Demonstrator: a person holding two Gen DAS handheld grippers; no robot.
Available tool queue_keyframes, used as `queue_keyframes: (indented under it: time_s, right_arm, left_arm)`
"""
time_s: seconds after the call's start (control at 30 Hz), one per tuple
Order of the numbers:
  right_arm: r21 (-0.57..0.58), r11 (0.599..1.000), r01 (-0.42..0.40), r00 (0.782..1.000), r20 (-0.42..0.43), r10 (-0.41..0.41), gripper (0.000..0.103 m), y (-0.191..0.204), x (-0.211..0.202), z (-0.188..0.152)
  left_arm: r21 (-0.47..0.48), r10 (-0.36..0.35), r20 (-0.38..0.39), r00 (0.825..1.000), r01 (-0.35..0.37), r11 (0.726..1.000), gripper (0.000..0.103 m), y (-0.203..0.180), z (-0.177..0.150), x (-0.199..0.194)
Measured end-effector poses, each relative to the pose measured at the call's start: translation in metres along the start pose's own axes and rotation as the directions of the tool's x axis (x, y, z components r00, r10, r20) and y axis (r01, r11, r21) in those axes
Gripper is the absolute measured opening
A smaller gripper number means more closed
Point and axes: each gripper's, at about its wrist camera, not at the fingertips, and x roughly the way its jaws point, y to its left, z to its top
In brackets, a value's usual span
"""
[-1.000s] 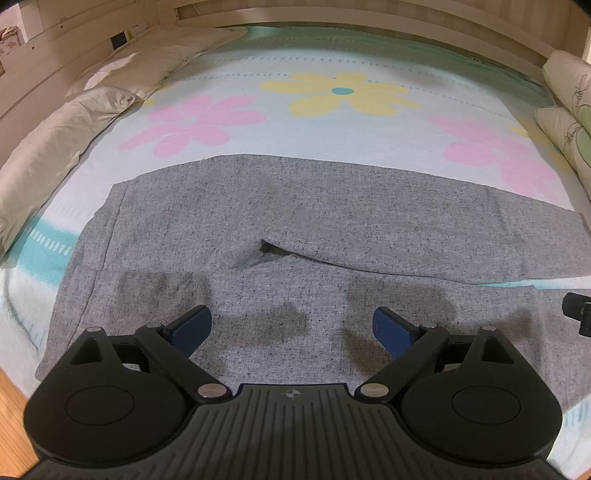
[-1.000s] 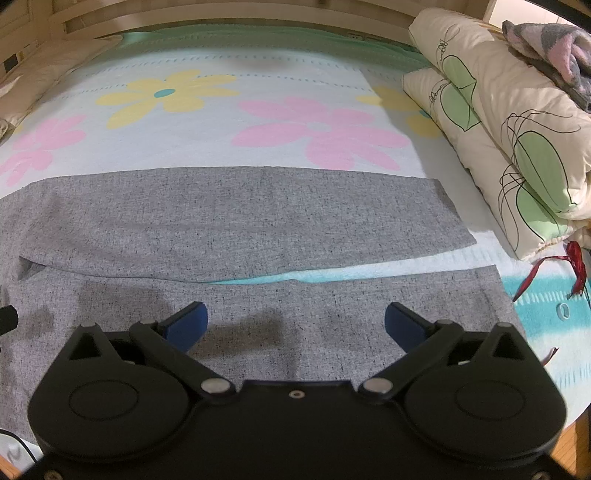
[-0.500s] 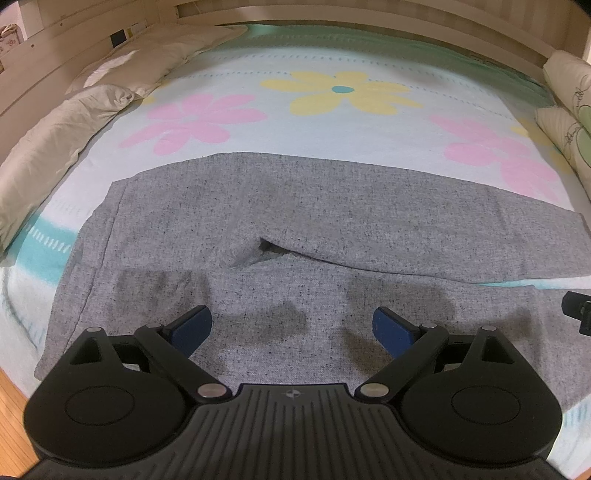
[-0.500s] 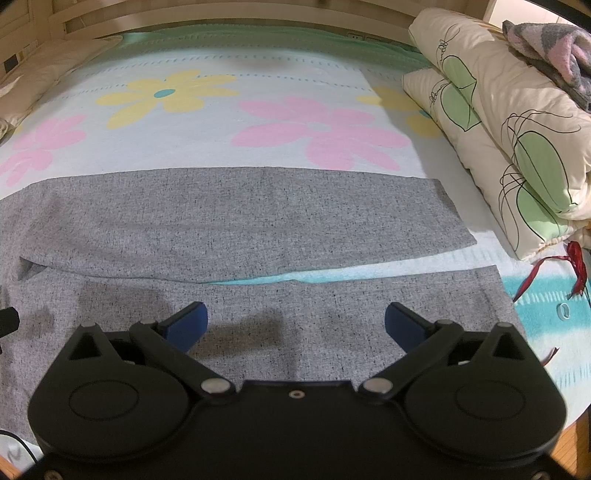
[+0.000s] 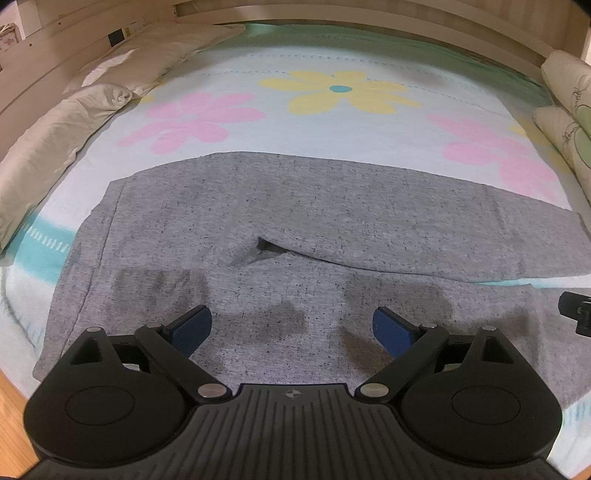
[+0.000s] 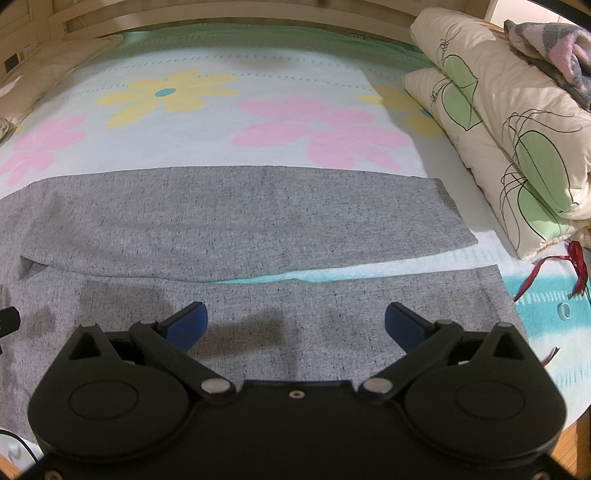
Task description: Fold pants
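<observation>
Here the grey pants [image 5: 295,221] lie flat on the bed [image 5: 332,122] with their long axis running left to right, waistband nearer the left tool [image 5: 291,328] and leg hems nearer the right tool [image 6: 295,325], both spread wide and empty above the near leg.

Bed with flowered sheet [image 5: 332,122] inside a pale wooden frame [image 6: 229,11].
Plain pillows [image 5: 74,122] along the left edge, rolled leaf-print duvet [image 6: 517,140] at right, wood floor [image 5: 11,417] below.
</observation>
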Motion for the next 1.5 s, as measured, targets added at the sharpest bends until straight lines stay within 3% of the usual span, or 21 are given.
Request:
queue_keyframes:
  time_s: [0.7, 0.97, 1.23, 1.43, 1.5]
  right_arm:
    - [-0.005, 1.0, -0.007, 1.0, -0.003, 0.007, 0.102, 0.002, 0.001, 0.0]
    - [-0.002, 1.0, -0.01, 1.0, -0.004, 0.01, 0.102, 0.002, 0.0, 0.0]
    - [0.009, 1.0, -0.017, 1.0, 0.003, 0.017, 0.102, 0.0, -0.003, 0.002]
    - [0.033, 0.997, -0.076, 0.993, 0.089, 0.073, 0.102, -0.006, -0.015, 0.0]
    - [0.039, 0.991, -0.13, 0.983, 0.137, 0.123, 0.102, -0.01, -0.02, -0.003]
  left_arm:
    - [-0.013, -0.018, -0.011, 1.0, 0.018, 1.0, 0.095, 0.001, 0.001, 0.001]
    - [0.012, -0.003, 0.033, 0.999, 0.003, 1.0, 0.095, -0.003, -0.001, -0.003]
    - [0.009, -0.035, 0.075, 0.997, 0.034, 0.999, 0.092, -0.002, -0.002, -0.007]
    - [-0.012, -0.063, 0.093, 0.994, 0.064, 0.998, 0.089, 0.004, -0.001, -0.007]
    - [-0.009, -0.058, 0.099, 0.993, 0.06, 0.998, 0.089, 0.005, 0.001, -0.009]
